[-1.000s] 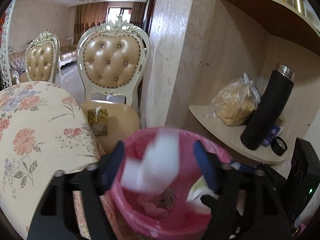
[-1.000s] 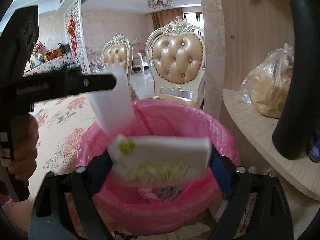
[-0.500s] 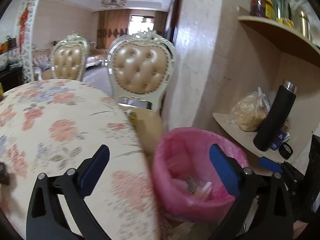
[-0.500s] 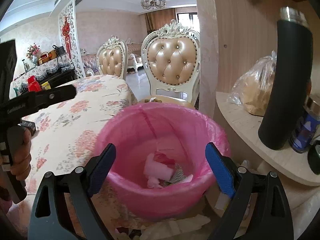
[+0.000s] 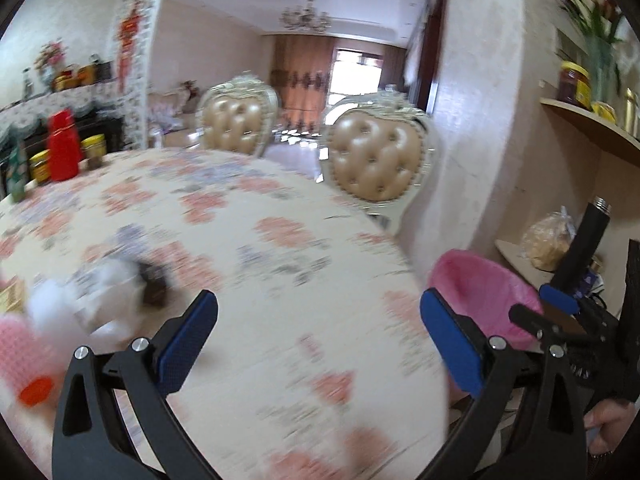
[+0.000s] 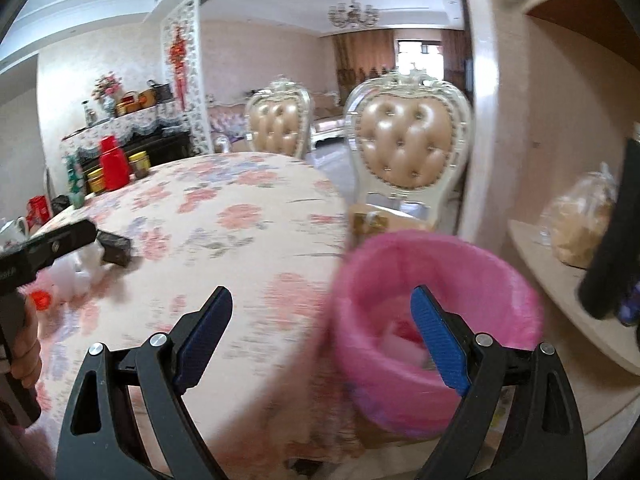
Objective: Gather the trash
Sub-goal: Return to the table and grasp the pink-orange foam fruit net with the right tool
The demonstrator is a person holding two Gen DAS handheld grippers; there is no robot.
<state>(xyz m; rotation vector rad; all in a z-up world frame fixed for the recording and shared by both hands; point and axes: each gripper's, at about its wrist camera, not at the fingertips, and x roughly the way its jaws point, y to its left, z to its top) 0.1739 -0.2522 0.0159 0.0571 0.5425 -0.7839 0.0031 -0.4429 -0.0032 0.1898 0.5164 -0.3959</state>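
Note:
The pink-lined bin [image 6: 436,320] stands beside the table's right edge and holds dropped white and red trash [image 6: 400,336]; it also shows in the left wrist view [image 5: 480,292]. My left gripper [image 5: 316,344] is open and empty over the floral table [image 5: 260,240]. My right gripper [image 6: 320,336] is open and empty, between the table edge and the bin. A blurred heap of white tissue [image 5: 80,304] with a dark wrapper [image 5: 156,284] and a red cap [image 5: 36,390] lies on the table at the left. The heap also shows in the right wrist view [image 6: 76,272].
Two tufted chairs [image 5: 376,164] stand behind the table. A shelf [image 6: 560,280] on the right holds a black flask [image 5: 584,248] and a bagged loaf [image 5: 548,240]. A red jug [image 5: 62,148] and jars stand at the table's far left. Everything is motion-blurred.
Both grippers opened and dropped their trash into the bin one second ago. Both have since swung left, away from the bin and over the table.

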